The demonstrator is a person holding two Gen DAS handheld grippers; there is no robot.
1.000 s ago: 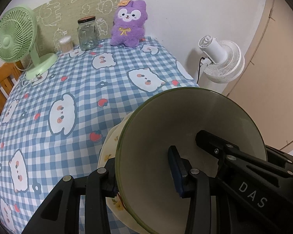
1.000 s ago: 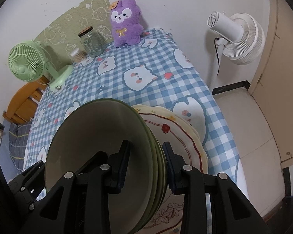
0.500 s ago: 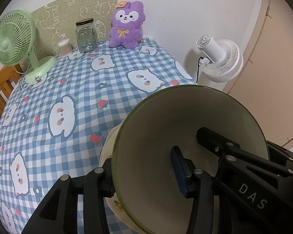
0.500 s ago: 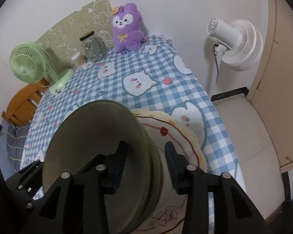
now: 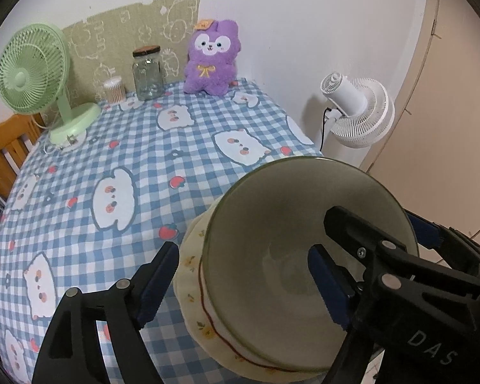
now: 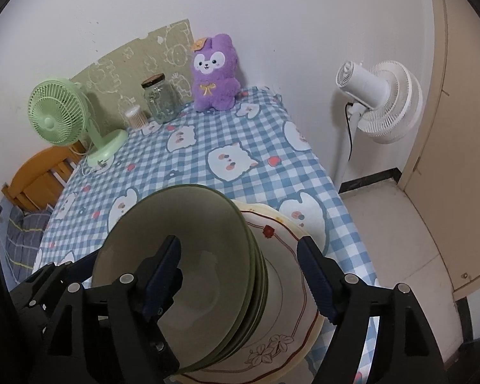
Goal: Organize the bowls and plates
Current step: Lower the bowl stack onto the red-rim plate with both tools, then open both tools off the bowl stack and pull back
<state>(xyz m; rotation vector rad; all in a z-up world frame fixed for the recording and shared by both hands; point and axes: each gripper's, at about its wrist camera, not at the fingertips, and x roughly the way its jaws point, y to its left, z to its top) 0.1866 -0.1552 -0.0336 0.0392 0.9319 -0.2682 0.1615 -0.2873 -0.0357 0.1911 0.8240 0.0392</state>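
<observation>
Stack of green bowls (image 6: 188, 256), nested and seated in the cream floral plate (image 6: 284, 336) near the front edge of the checked-cloth worktop (image 5: 144, 166). Left gripper (image 5: 240, 284) and right gripper (image 6: 240, 278): fingers have just been opening and stand apart, straddling the bowl rim without pressing it. Step judged: release after stacking; next move calls for drawing both grippers clear without nudging the stack.

- From where I sit, the middle of the table (image 5: 118, 160) lies bare; I could pass a gripper freely there
- The far edge is lined with a green fan (image 5: 35, 73), a cotton-swab pot (image 5: 114, 89), a glass jar (image 5: 148, 75) and a purple plush (image 5: 212, 60)
- The near right corner is blocked by green bowls (image 6: 188, 256) stacked on cream plates (image 6: 288, 294); a white fan (image 6: 380, 99) stands beyond the right edge
</observation>
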